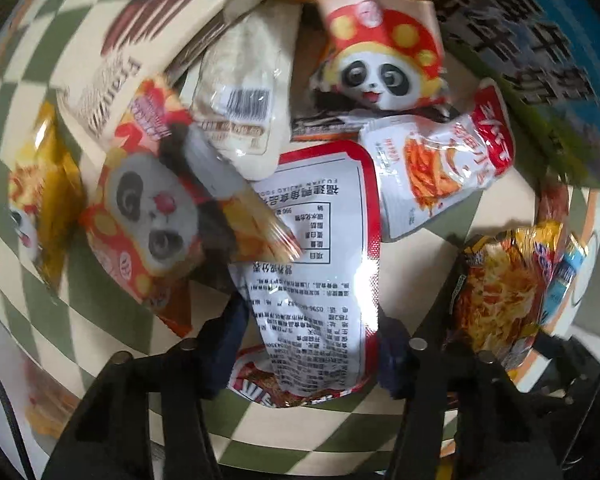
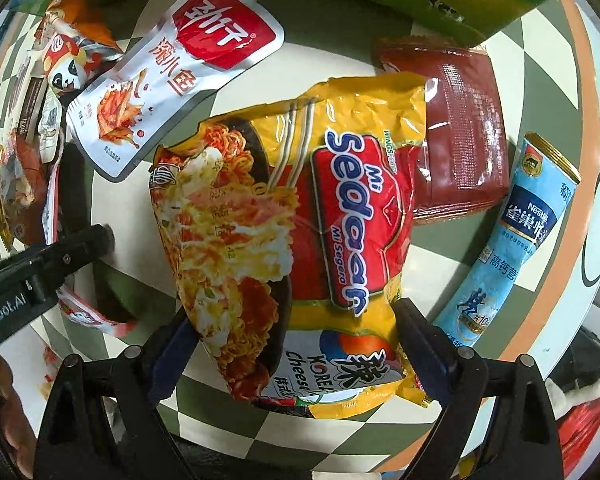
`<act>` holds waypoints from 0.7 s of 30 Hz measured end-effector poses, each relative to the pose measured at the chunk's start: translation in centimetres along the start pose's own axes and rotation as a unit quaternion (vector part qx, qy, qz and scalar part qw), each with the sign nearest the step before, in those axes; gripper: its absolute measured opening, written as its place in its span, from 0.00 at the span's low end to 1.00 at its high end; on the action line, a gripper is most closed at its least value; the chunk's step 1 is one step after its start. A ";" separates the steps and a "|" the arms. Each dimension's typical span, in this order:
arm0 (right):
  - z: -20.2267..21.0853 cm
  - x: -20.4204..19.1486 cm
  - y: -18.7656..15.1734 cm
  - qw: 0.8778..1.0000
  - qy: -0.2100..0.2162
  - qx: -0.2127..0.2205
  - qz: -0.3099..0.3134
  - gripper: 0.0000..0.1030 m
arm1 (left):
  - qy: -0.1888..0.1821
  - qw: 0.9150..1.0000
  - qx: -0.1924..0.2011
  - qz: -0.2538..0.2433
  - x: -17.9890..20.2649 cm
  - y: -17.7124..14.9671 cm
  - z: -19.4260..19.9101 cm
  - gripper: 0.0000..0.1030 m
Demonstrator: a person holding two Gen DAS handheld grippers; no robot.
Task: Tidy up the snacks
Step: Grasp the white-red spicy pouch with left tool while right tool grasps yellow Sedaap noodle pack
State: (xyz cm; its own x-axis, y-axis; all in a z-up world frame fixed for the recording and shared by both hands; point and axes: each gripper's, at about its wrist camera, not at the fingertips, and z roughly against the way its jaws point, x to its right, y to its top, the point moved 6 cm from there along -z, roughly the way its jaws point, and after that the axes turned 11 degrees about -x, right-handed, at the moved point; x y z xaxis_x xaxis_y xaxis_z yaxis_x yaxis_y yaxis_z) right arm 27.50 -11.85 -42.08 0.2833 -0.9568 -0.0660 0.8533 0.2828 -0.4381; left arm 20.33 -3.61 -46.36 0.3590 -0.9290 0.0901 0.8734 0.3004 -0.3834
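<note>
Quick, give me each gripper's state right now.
Left gripper: jaws astride the white packet; whether they pinch it cannot be told.
Right gripper: jaws wide, astride the yellow noodle packet; grip cannot be told.

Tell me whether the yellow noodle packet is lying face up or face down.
Face up. The yellow noodle packet lies flat on the checked cloth, with its brand name and noodle picture showing, between the right gripper fingers.

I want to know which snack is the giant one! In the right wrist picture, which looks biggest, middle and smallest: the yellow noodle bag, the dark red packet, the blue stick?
1. yellow noodle bag, though it lies nearest the camera, which makes it look bigger
2. dark red packet
3. blue stick, long but thin
</note>
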 end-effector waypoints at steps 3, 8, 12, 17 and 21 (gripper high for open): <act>-0.4 0.3 0.4 1.000 -0.003 0.009 0.000 0.90 | 0.023 1.000 0.008 -0.011 0.2 -0.1 -0.3 0.46; -0.7 -0.9 -1.7 1.000 0.007 0.025 -0.013 0.88 | 0.060 0.997 0.035 -0.030 1.3 -1.6 -0.5 0.31; -0.8 -0.5 -2.7 0.999 0.026 0.028 -0.025 0.86 | 0.056 0.997 0.038 -0.033 1.2 -2.4 -0.3 0.29; -1.5 0.3 -3.7 0.998 0.037 0.036 -0.032 0.86 | 0.052 0.997 0.054 -0.032 -0.5 -3.4 0.5 0.17; -1.7 0.6 -4.0 0.997 0.054 0.039 -0.032 0.86 | 0.046 0.996 0.066 -0.038 -1.5 -4.7 2.4 0.12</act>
State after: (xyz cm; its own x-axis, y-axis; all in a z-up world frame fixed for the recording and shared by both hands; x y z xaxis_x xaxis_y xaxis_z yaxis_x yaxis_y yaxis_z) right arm 23.50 -13.72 -41.85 0.1826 -0.9733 -0.1390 0.9009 0.2222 -0.3728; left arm 16.50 -3.07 -42.47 0.2635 -0.9643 0.0264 0.9346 0.2484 -0.2546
